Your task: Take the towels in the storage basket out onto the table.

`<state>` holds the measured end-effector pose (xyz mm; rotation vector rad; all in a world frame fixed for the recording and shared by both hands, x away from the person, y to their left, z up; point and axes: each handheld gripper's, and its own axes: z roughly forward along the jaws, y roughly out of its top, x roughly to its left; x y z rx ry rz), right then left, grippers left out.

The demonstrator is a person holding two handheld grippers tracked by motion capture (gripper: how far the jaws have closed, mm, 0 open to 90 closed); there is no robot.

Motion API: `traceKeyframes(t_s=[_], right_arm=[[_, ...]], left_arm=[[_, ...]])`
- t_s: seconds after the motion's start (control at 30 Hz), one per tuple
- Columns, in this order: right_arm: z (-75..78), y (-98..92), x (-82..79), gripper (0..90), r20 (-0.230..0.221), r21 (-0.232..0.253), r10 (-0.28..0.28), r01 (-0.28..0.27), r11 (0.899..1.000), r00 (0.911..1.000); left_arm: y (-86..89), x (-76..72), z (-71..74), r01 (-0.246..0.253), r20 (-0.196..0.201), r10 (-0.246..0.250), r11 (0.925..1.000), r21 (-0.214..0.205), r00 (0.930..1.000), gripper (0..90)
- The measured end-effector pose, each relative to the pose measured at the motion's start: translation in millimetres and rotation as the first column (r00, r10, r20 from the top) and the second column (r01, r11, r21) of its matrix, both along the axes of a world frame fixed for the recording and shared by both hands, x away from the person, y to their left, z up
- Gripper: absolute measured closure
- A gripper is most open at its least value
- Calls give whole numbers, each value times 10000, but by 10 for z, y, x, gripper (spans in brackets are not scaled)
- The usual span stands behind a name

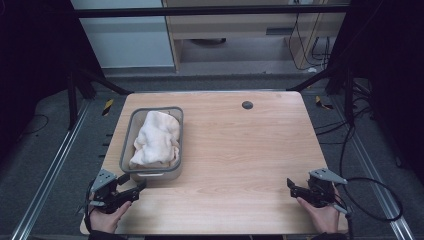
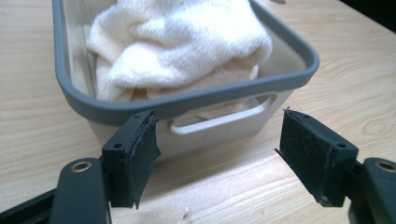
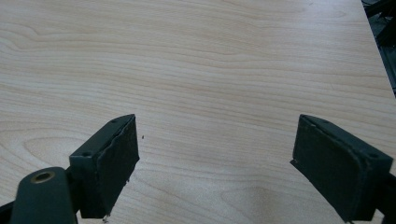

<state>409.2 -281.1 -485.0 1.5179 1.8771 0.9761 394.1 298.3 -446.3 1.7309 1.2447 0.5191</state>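
Observation:
A white bin with a grey rim (image 1: 126,134) (image 2: 196,99) stands on the left half of the wooden table (image 1: 240,150). A crumpled cream towel (image 1: 156,140) (image 2: 177,42) lies heaped inside it. My left gripper (image 1: 134,187) (image 2: 217,151) rests near the table's front left corner, just short of the bin's near end wall with its handle slot (image 2: 219,122). Its jaws stand open with nothing between them. My right gripper (image 1: 291,186) (image 3: 215,163) sits at the front right, open over bare wood, pointing left.
A small dark round grommet (image 1: 247,105) is set in the table near its far edge. A black cable (image 1: 372,200) loops off the right side. Metal frame rails (image 1: 50,170) run along both sides of the table.

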Motion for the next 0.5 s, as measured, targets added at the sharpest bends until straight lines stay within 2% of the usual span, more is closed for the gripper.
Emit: traceKeyframes(t_s=[0.03, 0.2, 0.5], right_arm=[[1, 6, -1, 140, -41, 59, 10, -9, 10000, 10000], [-10, 13, 10, 140, -52, -61, 104, -105, 9999, 9999], [-17, 21, 13, 140, -95, -132, 136, -138, 9998, 9999]], left_arm=[[-2, -9, 50, 24, 191, -23, 10000, -59, 9998, 270], [-1, -13, 123, 38, 429, -36, 10000, -46, 9991, 268], [22, 31, 280, 13, 658, -14, 10000, 19, 9978, 258]])
